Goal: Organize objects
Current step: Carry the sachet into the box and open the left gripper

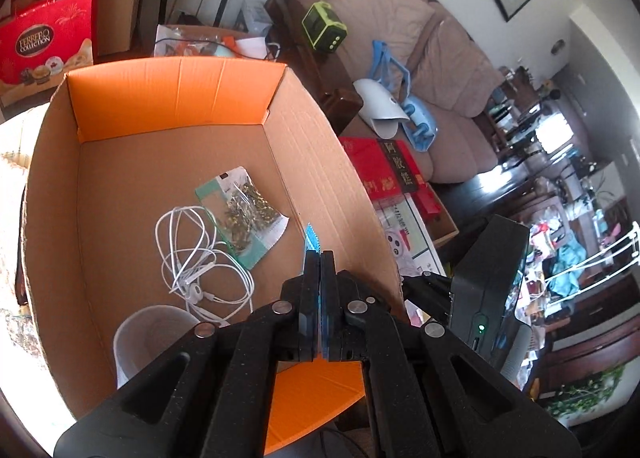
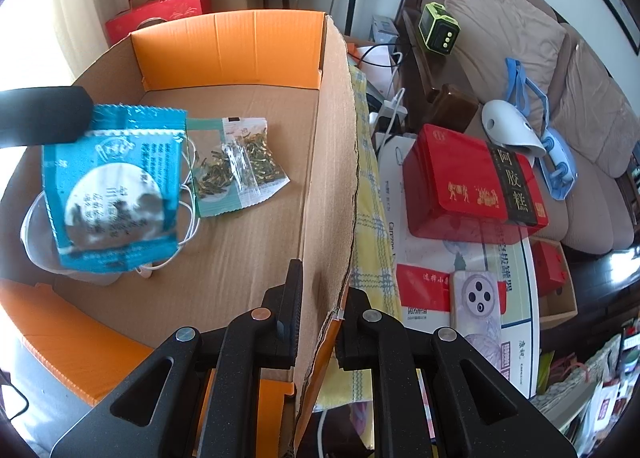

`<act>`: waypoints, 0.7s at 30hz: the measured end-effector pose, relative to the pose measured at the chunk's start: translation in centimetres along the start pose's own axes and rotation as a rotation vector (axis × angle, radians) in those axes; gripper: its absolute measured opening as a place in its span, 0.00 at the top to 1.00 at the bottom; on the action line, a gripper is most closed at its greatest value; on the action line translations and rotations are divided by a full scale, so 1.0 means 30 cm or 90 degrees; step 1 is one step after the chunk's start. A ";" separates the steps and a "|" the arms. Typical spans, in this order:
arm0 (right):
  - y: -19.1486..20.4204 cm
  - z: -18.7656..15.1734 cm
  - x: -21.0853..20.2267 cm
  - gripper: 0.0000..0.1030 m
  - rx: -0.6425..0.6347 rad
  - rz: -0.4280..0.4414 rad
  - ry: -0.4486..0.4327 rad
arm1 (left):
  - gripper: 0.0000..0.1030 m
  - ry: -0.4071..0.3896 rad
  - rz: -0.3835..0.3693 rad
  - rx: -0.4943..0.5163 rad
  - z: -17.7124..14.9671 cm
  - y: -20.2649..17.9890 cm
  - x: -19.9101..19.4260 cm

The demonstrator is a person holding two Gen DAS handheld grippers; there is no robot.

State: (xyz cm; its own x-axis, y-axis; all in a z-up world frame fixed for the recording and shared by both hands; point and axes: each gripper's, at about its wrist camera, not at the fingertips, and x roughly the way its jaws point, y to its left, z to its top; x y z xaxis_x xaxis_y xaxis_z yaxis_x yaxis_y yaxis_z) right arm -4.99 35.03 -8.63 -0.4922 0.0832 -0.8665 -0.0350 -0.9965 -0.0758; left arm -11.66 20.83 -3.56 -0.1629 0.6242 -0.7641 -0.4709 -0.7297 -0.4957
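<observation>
cardboard box: 1 | packets: 2 | earphones: 1 | cup: 1

1. We see an open cardboard box as the main carrier, its plain brown floor ringed by brown side walls and orange end flaps.
2. On its floor lies a clear packet of dried tea leaves with a pale green border, flat, near the middle.
3. Just beside it, partly under its edge, lies a coil of white wired earphones.
4. A white plastic cup stands at the box's near end, close to the earphones.
5. Right of the box, a table under a yellow checked cloth carries a red gift tin and a phone, camera side up, resting on printed boxes.
</observation>
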 end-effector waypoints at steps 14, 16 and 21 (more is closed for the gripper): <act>-0.003 -0.001 0.000 0.88 0.002 0.002 0.001 | 0.99 0.041 -0.001 -0.047 -0.047 0.054 0.112; -0.002 0.001 0.001 0.88 0.001 0.002 0.001 | 0.99 0.049 0.014 -0.038 -0.051 0.055 0.117; -0.002 -0.001 0.001 0.88 0.001 0.002 0.001 | 0.83 0.061 0.084 0.009 -0.060 0.041 0.123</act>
State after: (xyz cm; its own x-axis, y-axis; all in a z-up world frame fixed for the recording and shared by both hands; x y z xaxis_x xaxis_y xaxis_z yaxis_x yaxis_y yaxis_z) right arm -4.98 35.10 -8.65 -0.4909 0.0801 -0.8675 -0.0348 -0.9968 -0.0723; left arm -11.29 21.73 -7.73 -0.1404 0.4935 -0.8583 -0.4636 -0.7988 -0.3834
